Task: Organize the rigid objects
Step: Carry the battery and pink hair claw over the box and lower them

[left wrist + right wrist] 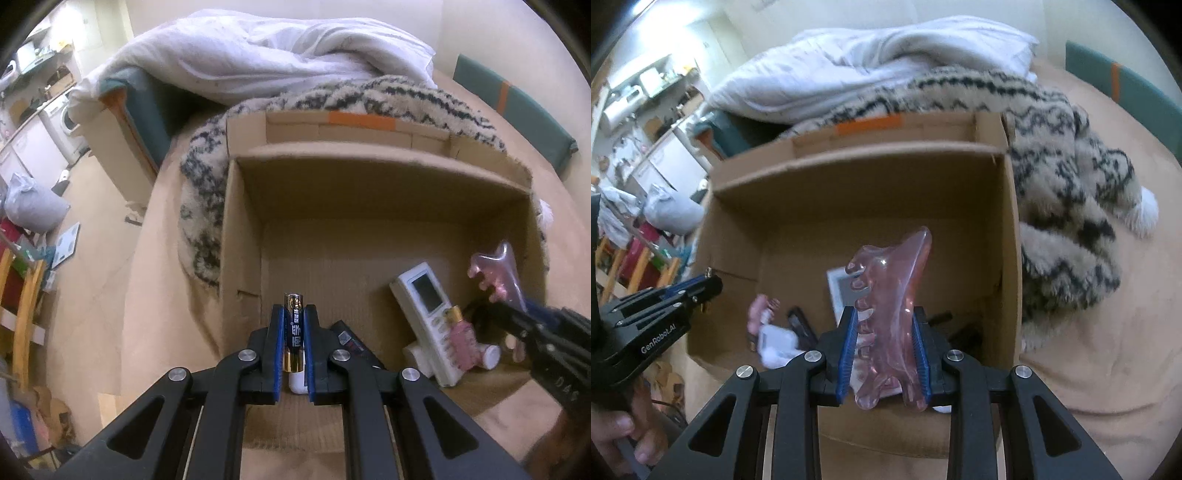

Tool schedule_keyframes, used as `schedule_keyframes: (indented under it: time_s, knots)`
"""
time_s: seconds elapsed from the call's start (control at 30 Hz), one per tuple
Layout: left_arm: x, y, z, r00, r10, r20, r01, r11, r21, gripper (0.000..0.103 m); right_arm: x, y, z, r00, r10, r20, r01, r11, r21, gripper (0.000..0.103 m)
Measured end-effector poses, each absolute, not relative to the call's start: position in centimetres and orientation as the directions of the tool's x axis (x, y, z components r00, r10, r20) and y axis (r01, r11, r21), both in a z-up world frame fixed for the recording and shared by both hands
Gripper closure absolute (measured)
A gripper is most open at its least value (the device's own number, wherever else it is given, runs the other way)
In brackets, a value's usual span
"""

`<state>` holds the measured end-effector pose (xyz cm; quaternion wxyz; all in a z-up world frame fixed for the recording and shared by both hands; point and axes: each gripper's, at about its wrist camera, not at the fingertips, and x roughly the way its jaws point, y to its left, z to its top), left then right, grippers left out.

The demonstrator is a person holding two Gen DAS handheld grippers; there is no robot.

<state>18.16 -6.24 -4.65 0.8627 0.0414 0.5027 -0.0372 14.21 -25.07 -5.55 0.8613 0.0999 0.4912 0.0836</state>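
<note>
So both tools are loaded and hanging over the open cardboard box (243,229) that sits on the bed. The left tool (293,325) is clamped narrow on a battery (294,332), which stands upright between the blue pads with its gold tip poking out past them, low inside the box near the front left. The right tool (884,350) is squeezed on a pink translucent hair claw (890,295), held above the box floor on the right side. Already lying in the box: a white remote (428,317), a small pink bottle (461,339) resting against it, and something dark and flat I can't identify (too blurry in the right wrist view). Looks like the drop-off step to me, both items are over the box but not released yet. Next move probably means lowering each one toward a bare patch of cardboard and then letting the pads spread, so the battery doesn't roll and the claw doesn't land on the remote
</note>
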Motion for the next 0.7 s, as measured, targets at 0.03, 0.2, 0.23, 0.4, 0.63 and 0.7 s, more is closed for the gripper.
schedule_keyframes:
  time_s: [0.03, 0.2, 0.23, 0.4, 0.63, 0.7]
  knots:
    - [18.3, -6.2, -5.1, 0.482, -0.022, -0.876, 0.106, 0.994, 0.033, 0.094, 14.3, -25.1, -5.7, 0.501, 0.234, -0.833, -0.044, 0.968, 0.246, 0.073]
    - [19.0, -6.2, -6.2, 0.458, -0.030, -0.888, 0.103, 0.995, 0.019, 0.094, 15.0, -25.3, -6.9, 0.473, 0.193, -0.859, -0.008, 0.977, 0.215, 0.073]
    - [19.0, -6.3, -6.3, 0.458, -0.028, -0.889, 0.102, 0.995, 0.021, 0.094, 15.1, -25.4, -7.1, 0.468, 0.191, -0.863, 0.000, 0.976, 0.216, 0.073]
    - [19.0, -6.5, -6.7, 0.449, -0.026, -0.893, 0.108, 0.994, 0.025, 0.094, 15.3, -25.8, -7.2, 0.466, 0.187, -0.865, 0.012, 0.976, 0.218, 0.073]
    - [18.9, -6.7, -6.5, 0.468, -0.023, -0.884, 0.119, 0.992, 0.038, 0.094, 15.3, -26.3, -6.9, 0.473, 0.235, -0.849, 0.031, 0.959, 0.283, 0.072]
    - [18.9, -6.8, -6.7, 0.460, -0.021, -0.888, 0.120, 0.992, 0.039, 0.094, 15.3, -26.4, -6.9, 0.471, 0.258, -0.843, 0.036, 0.950, 0.311, 0.068]
